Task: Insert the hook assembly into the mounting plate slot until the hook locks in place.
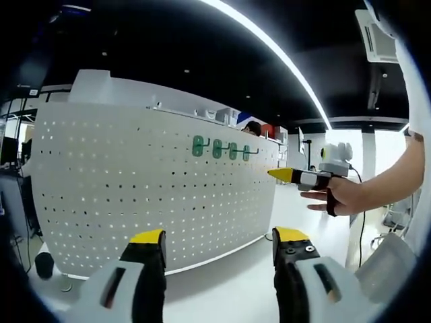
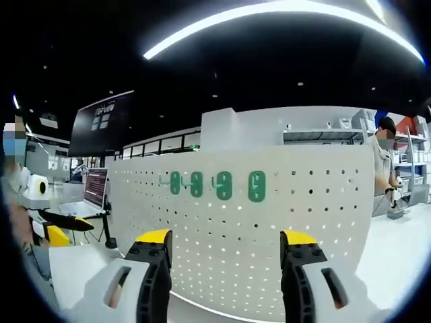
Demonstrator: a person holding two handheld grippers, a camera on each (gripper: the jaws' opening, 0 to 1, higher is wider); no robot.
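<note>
At twelve o'clock from the left gripper [image 1: 219, 245], across a smooth white tabletop [image 1: 222, 289], stands a white pegboard [image 1: 135, 188], a broad upright sheet pierced all over by a regular grid of small round holes. Its surface looks matte and flat, though the lens bows it. Four green hooks [image 1: 222, 148] sit in a row near its upper edge, toward one o'clock in the left gripper view; each has an oval green base plate with a thin prong. In the right gripper view the same hooks [image 2: 215, 185] line up at twelve o'clock, above the right gripper [image 2: 225, 245], and the pegboard [image 2: 269, 242] spreads wide behind the jaws.

Both tools are released: the left gripper's black jaws with yellow tips stand wide apart with nothing between them, and the right gripper's jaws likewise stand spread and empty.

At three o'clock in the left gripper view a hand [image 1: 340, 195] holds the right gripper out toward the pegboard's end, its yellow tip pointing at the board edge. In the right gripper view a laptop [image 2: 91, 192] with a lit screen rests at nine o'clock, and a person [image 2: 385, 161] stands at three o'clock beside metal shelving.
</note>
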